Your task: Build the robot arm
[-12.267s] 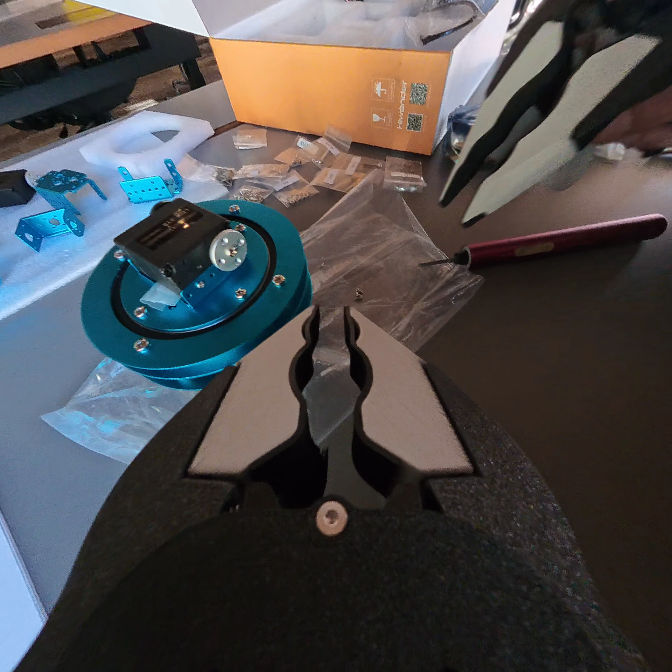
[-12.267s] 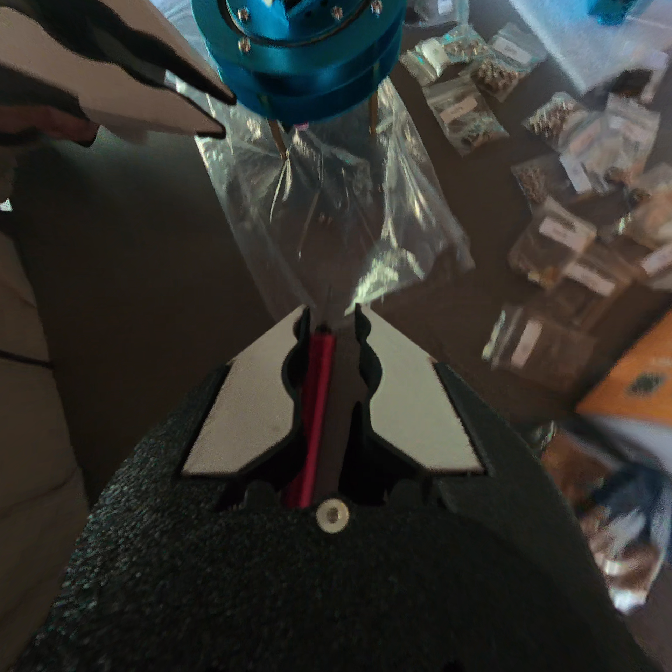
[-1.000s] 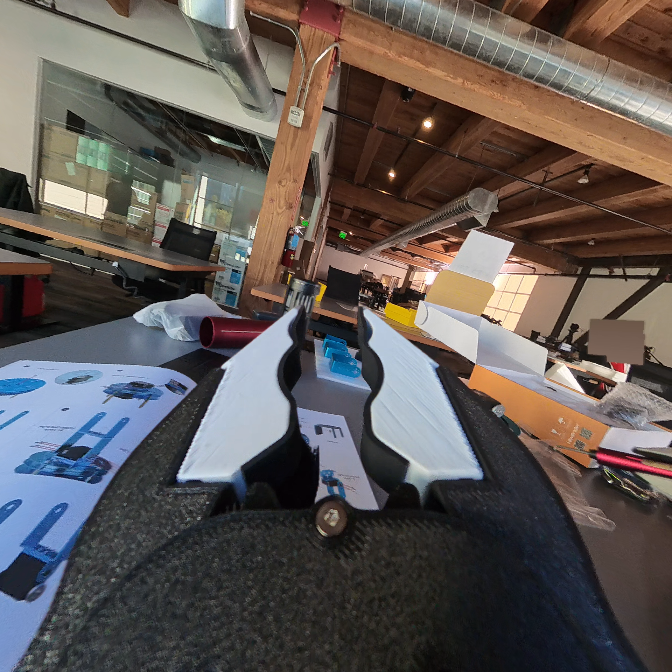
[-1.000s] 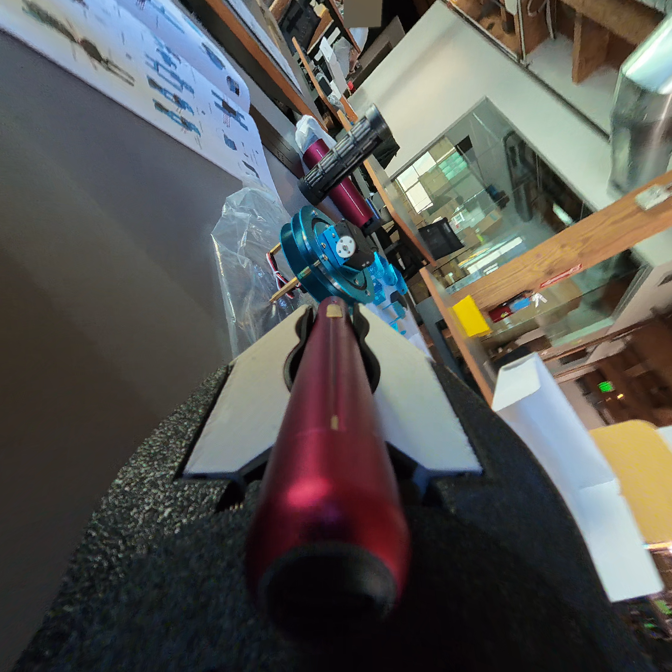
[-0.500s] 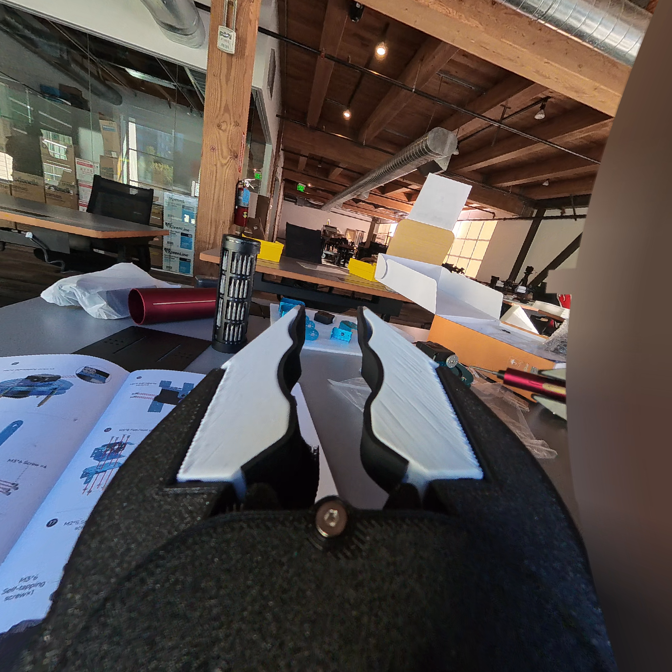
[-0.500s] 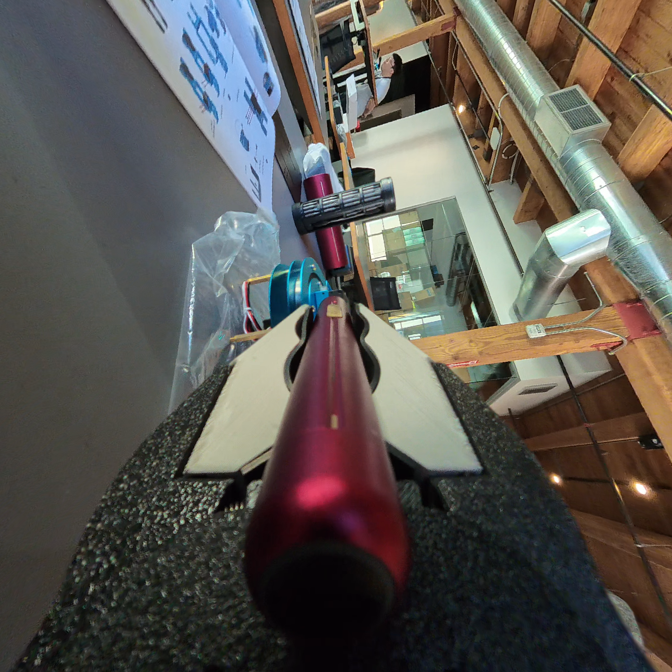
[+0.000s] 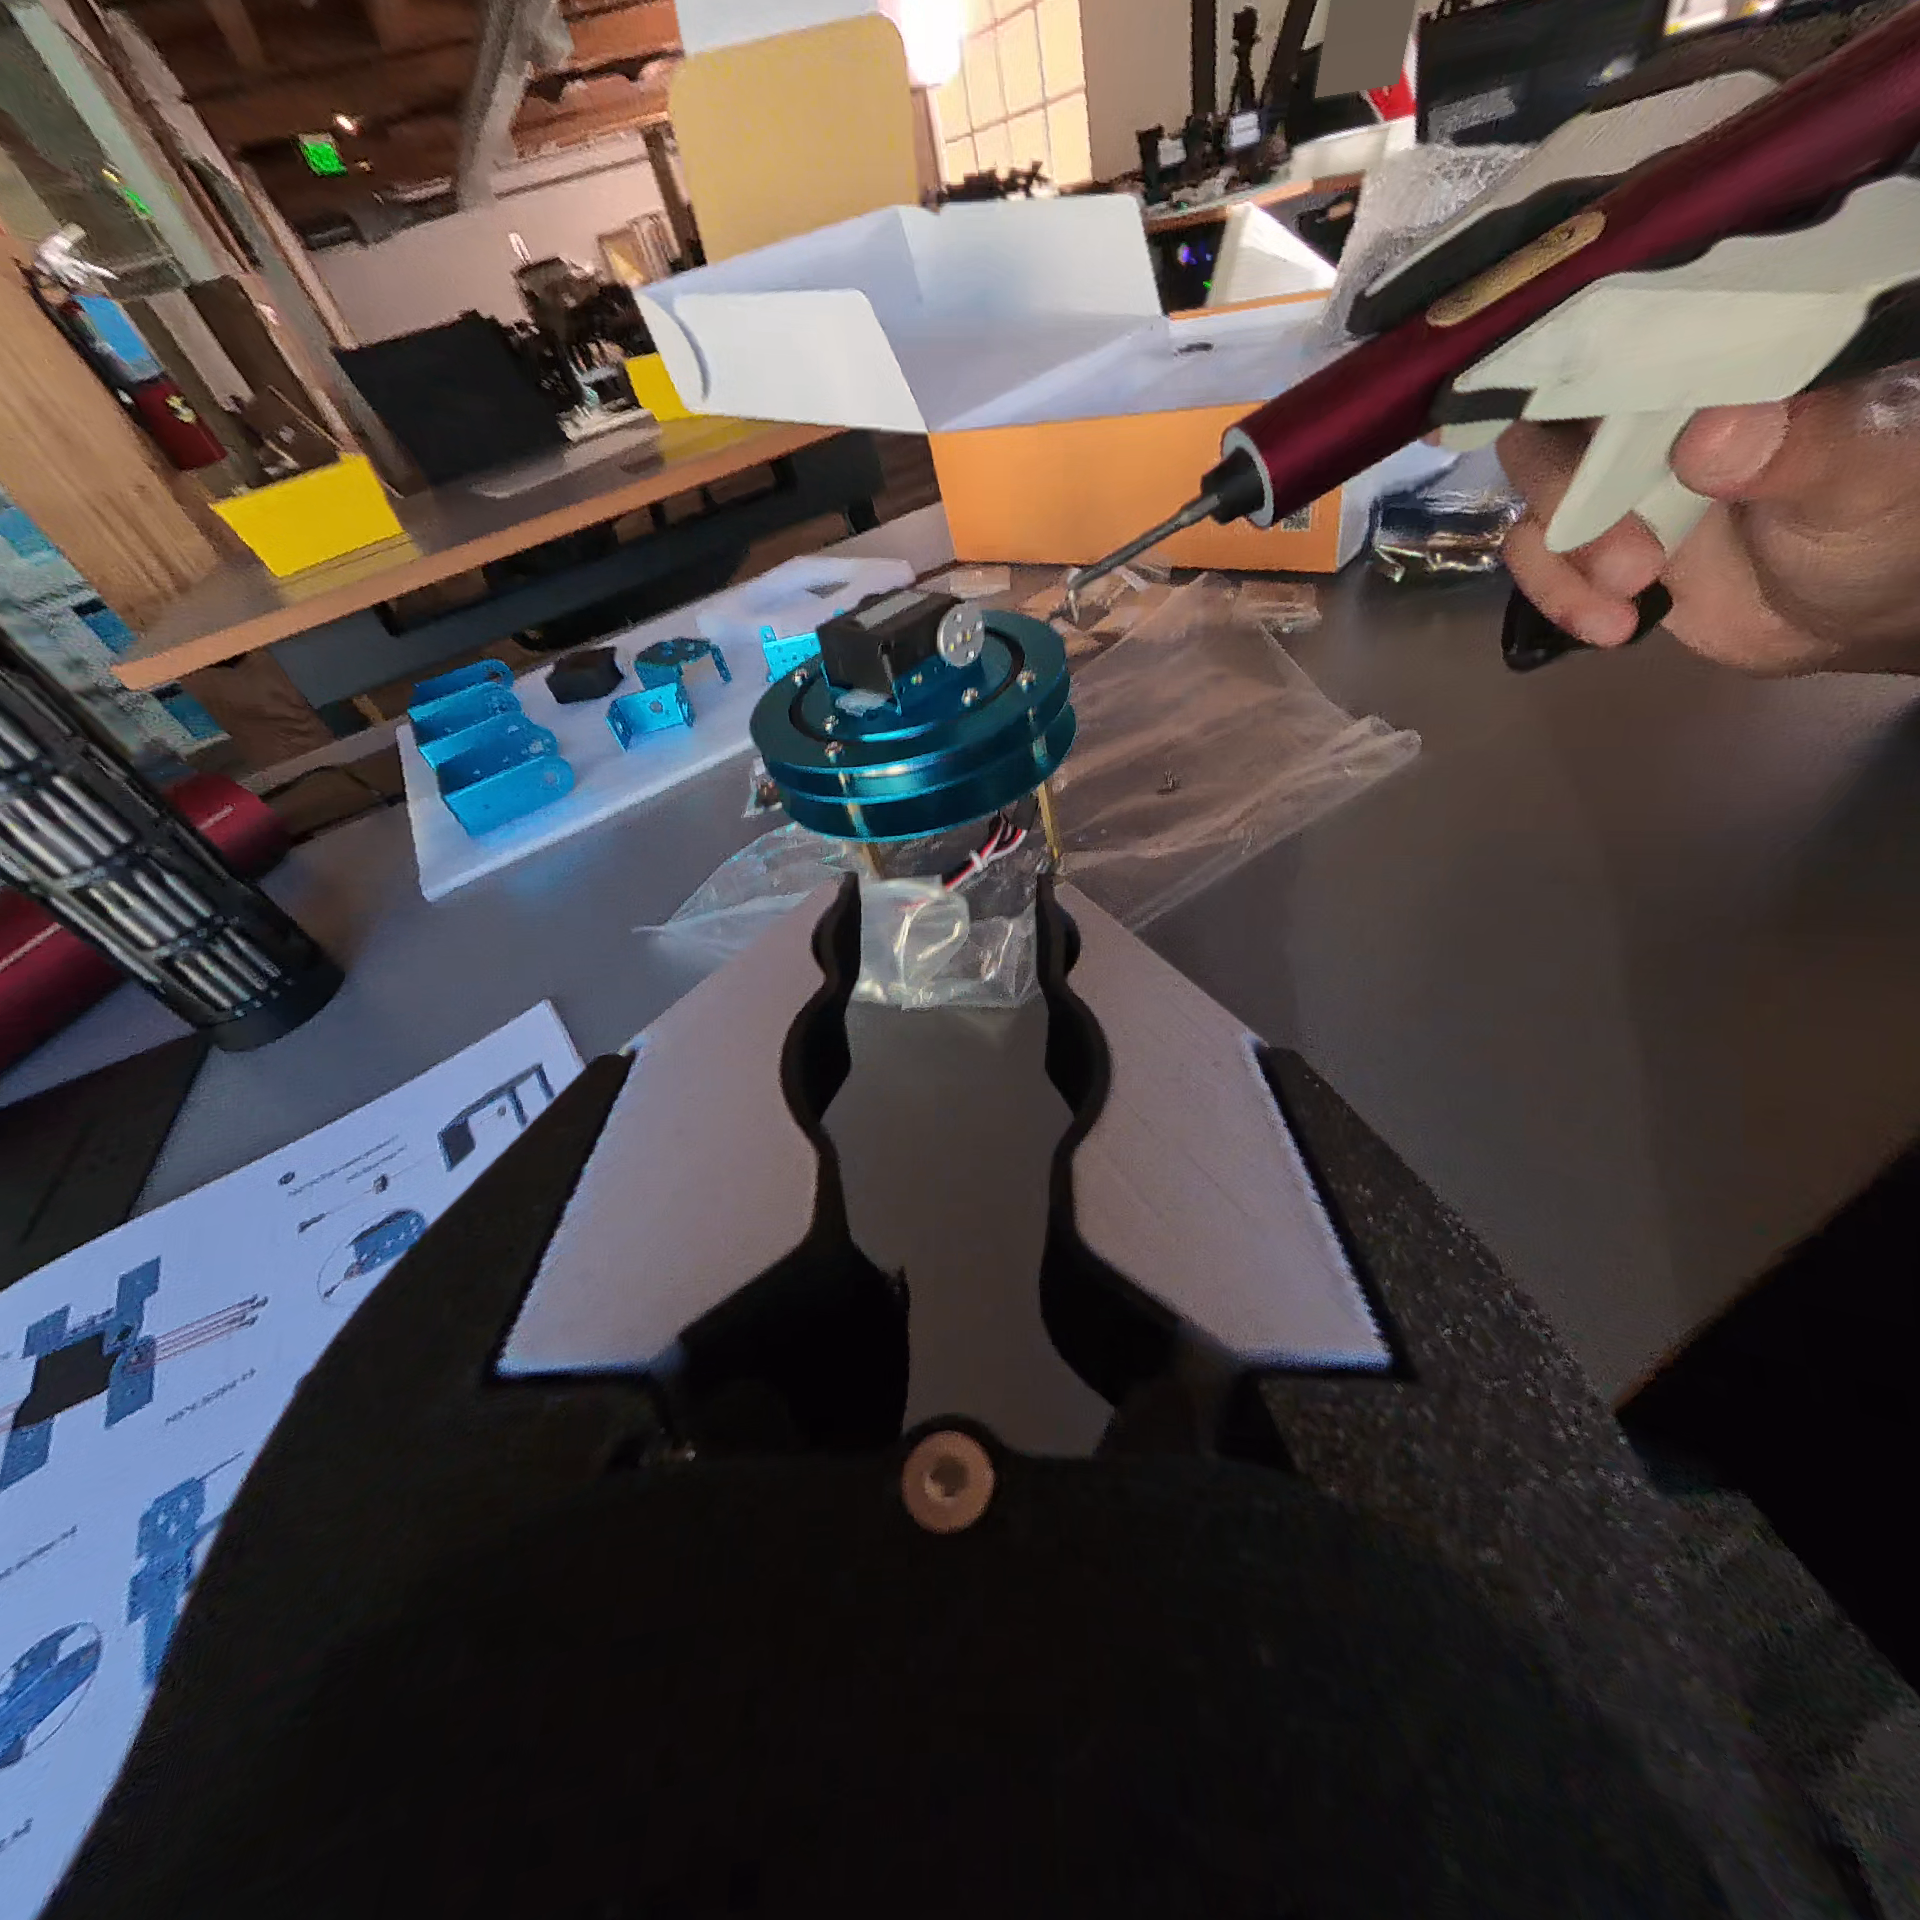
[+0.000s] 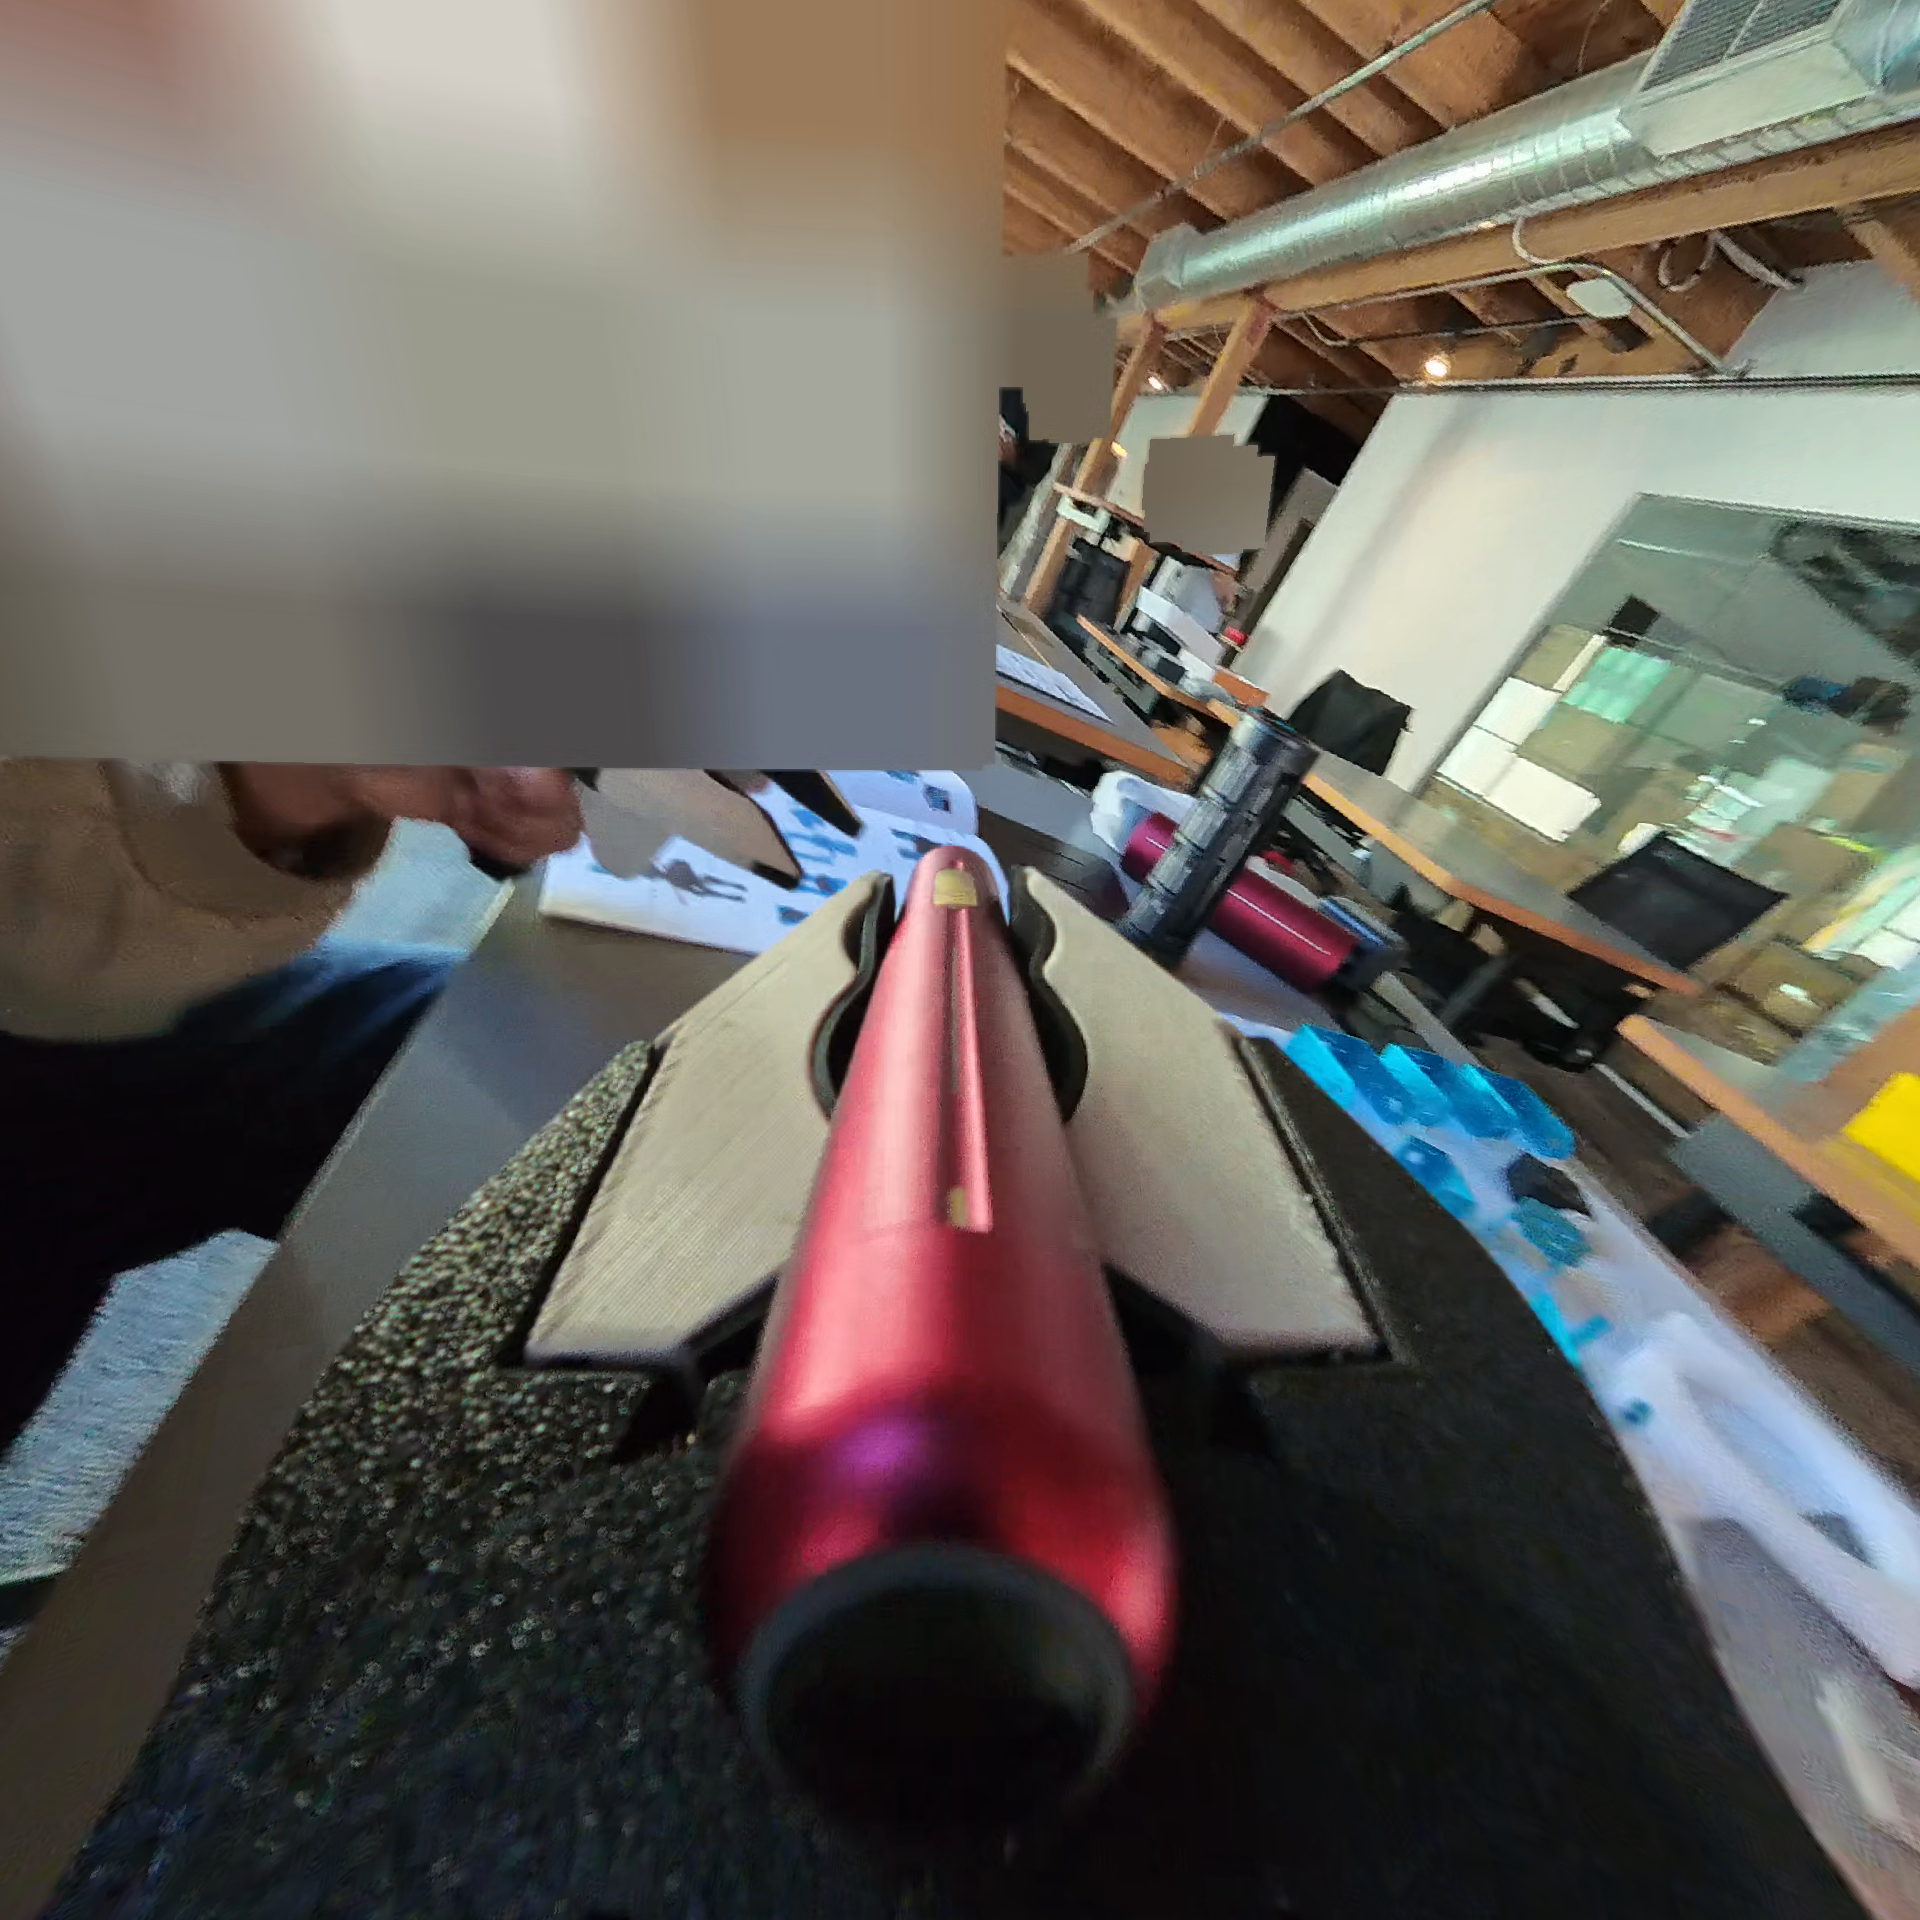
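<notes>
The empty left claw (image 7: 943,914), jaws apart, has swung down toward the round teal metal turntable base (image 7: 914,727); the right claw (image 8: 951,883) still grips the slim red metal screwdriver (image 8: 935,1195).

The red screwdriver (image 8: 940,1247) has a smooth metal body with a satin shine. The blue round base (image 7: 914,743) looks like anodized metal, glossy. The bag (image 7: 1226,727) under it is clear, crinkled plastic. The left gripper (image 7: 945,914) has a rough, grainy black shell and matt pale fingers (image 7: 686,1174). The table (image 7: 1507,935) is smooth and matt.
</notes>
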`<state>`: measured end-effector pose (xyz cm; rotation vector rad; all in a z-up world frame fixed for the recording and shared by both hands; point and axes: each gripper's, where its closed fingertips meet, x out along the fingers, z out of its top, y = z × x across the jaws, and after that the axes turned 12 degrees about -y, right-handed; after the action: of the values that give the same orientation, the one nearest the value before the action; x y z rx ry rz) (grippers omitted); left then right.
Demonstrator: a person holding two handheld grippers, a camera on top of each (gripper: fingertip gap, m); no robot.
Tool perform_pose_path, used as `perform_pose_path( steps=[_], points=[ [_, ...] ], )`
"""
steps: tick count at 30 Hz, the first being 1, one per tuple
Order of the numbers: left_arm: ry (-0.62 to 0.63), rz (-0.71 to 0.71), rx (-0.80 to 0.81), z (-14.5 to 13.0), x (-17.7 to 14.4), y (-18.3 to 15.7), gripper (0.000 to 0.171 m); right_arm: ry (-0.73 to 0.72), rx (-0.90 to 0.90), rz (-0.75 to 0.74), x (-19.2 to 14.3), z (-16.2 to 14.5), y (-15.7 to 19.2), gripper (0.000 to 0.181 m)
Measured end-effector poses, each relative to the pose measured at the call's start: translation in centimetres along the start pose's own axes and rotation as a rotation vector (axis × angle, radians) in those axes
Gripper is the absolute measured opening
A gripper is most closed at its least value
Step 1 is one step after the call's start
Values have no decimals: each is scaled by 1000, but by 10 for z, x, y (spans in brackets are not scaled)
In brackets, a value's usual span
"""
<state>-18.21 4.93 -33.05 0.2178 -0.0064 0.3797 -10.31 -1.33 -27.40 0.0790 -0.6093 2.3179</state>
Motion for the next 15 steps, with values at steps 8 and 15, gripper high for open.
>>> perform_pose_path(
  steps=[8,15],
  points=[
    [-99,-109,-36,10,18,-38,27,-2,2,124,0,-2,26,22],
    [-111,-180,-140,8,15,-44,19,29,-37,168,-5,-7,33,20]
  ],
)
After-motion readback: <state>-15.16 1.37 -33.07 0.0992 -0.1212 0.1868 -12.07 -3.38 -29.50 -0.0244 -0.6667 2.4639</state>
